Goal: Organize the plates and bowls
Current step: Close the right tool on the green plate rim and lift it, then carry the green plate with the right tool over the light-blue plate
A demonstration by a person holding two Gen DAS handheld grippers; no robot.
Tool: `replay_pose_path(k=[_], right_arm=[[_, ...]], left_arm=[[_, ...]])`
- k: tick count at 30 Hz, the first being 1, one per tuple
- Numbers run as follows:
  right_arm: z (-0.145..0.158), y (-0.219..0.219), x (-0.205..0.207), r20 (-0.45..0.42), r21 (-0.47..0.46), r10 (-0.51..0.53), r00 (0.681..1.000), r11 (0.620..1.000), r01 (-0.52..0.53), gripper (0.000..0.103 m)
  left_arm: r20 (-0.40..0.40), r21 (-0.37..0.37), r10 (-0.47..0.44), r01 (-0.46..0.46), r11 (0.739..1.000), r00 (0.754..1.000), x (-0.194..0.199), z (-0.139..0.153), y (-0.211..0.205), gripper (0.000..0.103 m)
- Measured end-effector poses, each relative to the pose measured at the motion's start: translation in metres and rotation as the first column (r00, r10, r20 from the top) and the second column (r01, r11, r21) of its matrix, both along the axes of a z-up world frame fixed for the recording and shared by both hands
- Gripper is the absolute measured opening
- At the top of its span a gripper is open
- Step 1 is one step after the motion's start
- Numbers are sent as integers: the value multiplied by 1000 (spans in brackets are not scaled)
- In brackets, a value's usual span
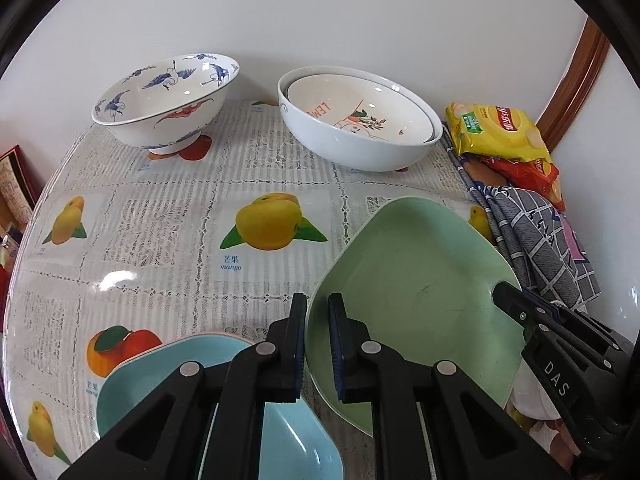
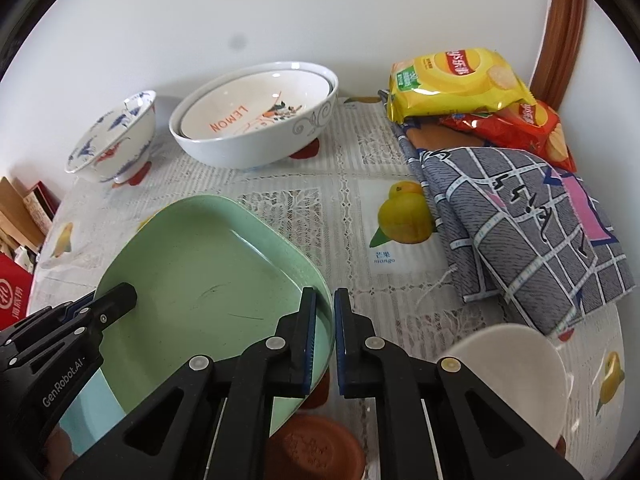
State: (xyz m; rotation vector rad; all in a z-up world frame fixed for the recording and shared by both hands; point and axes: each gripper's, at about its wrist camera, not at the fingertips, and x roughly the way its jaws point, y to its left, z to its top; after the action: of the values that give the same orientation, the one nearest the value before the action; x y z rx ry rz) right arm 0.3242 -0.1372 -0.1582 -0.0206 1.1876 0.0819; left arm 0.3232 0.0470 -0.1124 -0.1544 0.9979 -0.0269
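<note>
Both tools grip 1 pale green plate: the left hand-held gripper pinches its left rim and the right hand-held gripper its right rim, holding it tilted above a light blue plate on the bench. Sorting looks partly done: a lemon-printed bowl nests in a larger white bowl, while a footed crane-patterned bowl stands alone. The plates look matte, rounded-square and shallow; the bowls are glossy, over a shiny lace-print fruit cover.
</note>
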Motion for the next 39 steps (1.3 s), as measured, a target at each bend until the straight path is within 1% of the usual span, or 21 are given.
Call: replay_pose_path(k=[7,11,15,26,32,39], right_arm=[[34,-6,-31,37,17,-28,999,999,28,8],[50,-14,-51,46,33,-55,997,998,53,8],[65,-16,-71,63,28,-67,996,997,66,7],[93,-21,-111,97,43,-100,990,994,96,7],[106,-21,-126,118,50,-106,987,994,101,7],[112,-15,-137,128,62,-102,987,994,95,7]], left_arm=[[36,-4,-19,19,1000,999,-28,26,-6,11],[55,-7,-31,31,999,998,-47,36,-10,11],[70,-16,-36,38,999,997,-67,44,-13,11],[104,-7,-50,51,999,993,-106,64,-16,11],[122,-6,-52,53,999,991,-119,73,-15,11],[134,3,-42,42,999,990,-130,79,-10,11]])
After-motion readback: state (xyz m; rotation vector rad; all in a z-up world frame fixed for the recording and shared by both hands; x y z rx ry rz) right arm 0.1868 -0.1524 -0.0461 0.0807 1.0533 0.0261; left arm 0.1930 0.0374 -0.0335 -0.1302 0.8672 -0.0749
